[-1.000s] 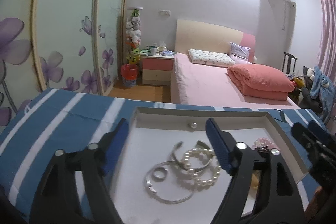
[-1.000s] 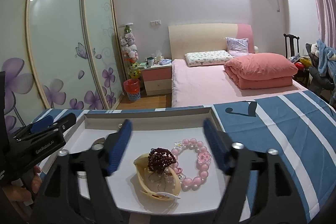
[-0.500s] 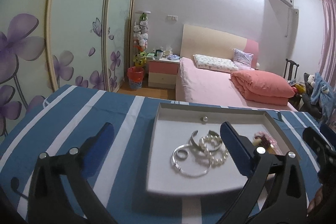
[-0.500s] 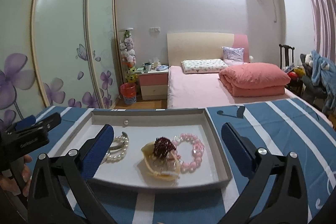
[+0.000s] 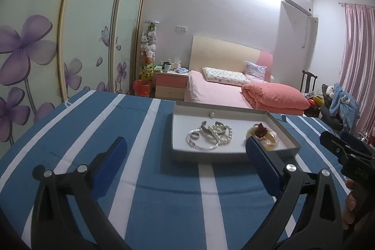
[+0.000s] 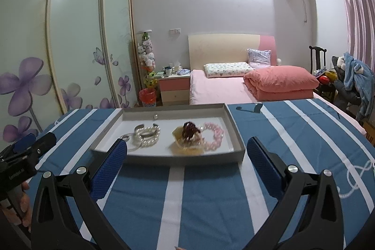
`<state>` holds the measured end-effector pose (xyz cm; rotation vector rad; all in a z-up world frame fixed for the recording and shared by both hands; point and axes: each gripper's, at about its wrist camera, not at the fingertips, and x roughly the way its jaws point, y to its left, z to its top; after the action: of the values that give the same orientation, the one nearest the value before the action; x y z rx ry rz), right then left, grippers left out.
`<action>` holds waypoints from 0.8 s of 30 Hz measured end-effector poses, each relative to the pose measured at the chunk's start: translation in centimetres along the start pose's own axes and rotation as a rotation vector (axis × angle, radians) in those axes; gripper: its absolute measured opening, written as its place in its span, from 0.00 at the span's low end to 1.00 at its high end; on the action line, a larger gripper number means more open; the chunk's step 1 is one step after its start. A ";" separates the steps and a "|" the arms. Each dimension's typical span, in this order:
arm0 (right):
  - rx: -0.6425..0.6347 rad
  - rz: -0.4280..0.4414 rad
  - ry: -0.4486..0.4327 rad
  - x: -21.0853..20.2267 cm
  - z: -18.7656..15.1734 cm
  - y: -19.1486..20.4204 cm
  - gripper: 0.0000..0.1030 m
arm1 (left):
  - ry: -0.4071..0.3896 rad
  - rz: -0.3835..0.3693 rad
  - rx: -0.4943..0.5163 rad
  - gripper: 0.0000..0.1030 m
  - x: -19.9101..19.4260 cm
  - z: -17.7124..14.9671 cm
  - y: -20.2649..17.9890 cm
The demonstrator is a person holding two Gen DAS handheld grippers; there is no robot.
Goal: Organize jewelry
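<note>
Inside the shallow grey tray, toward its left half: a pearl bracelet heaped against a silver cuff, a thin silver bangle and a ring. Toward its right half: a dark red beaded piece on top of a yellowish clip, touching a pink bead bracelet. Near the tray's far wall, alone, a tiny stud. On this side of the tray's near wall, over the striped cloth on the desk: wide-spread, empty fingers on the left gripper, and the same on the right gripper. Probably a pause before a reach. Main hazard in the overlap: closing on the pearls likely drags the bangle or cuff along, then drops it outside the tray. Similar trouble on the right, with beads perhaps caught in the clip. Further risks: knocking the near wall on the way in and sliding the light tray over the cloth; pinching round beads off-centre and squirting them loose; crossing both grippers above the tray's middle and colliding.
</note>
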<state>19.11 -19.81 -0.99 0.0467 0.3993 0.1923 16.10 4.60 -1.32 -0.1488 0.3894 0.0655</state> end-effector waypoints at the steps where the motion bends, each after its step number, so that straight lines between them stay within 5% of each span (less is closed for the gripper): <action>1: -0.004 0.000 -0.001 -0.3 -0.1 0.1 0.98 | -0.002 0.002 0.006 0.96 -0.4 -0.2 -0.3; 24: -0.004 0.010 -0.049 -4.4 -2.4 -0.2 0.98 | -0.052 -0.018 0.087 0.96 -6.0 -1.3 -2.4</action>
<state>14.21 -20.87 -1.48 0.0497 0.3503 0.2017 10.28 1.80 0.12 -0.0646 0.3383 0.0342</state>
